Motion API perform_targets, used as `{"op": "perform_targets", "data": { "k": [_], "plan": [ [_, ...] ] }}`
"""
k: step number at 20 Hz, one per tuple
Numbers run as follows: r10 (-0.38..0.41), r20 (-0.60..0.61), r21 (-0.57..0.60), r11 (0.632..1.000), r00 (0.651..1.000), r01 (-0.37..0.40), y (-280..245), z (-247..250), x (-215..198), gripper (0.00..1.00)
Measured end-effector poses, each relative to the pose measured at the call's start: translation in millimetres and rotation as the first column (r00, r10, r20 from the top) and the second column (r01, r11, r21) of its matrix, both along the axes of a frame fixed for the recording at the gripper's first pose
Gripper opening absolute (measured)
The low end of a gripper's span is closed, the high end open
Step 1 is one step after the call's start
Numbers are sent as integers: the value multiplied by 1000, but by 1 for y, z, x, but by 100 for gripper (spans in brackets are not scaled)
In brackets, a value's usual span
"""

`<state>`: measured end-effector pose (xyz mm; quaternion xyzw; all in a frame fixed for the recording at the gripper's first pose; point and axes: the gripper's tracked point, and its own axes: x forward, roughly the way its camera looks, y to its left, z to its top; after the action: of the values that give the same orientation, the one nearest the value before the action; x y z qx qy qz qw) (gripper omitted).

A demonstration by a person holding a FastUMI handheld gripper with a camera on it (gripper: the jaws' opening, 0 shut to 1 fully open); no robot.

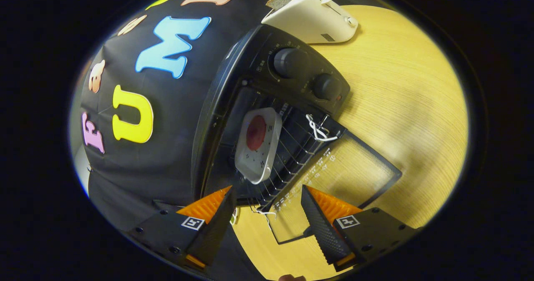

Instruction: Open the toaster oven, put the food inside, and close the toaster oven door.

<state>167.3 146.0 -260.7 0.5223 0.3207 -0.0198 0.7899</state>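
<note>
Small print around toaster oven (pixel 267 118) knobs (pixel 290 62) — too tiny to read. Oven's left wall and deep interior lost in shadow. Bread slice (pixel 278 0) in white toaster (pixel 313 18), top of frame — partly hidden. Gripper (pixel 267 214) bodies cut off below, fingers apart, empty.

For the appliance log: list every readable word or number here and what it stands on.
Nothing reads clearly.
White toaster: short word, too blurred.
Toaster oven dial marks: too small.
Oven door white print: too small.
Gripper, open ahead of the door: square tags, no words.
</note>
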Motion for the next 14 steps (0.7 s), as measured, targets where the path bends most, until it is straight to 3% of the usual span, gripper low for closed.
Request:
{"op": "perform_targets", "data": {
  "k": [6,10,14],
  "plan": [
    [162,-10,-215,963,987,-160,15,-2,-58,98],
    [272,-54,-314,909,961,-275,30,-12,-87,98],
    [322,-65,-407,856,944,-320,37,-13,-100,98]
  ]
}}
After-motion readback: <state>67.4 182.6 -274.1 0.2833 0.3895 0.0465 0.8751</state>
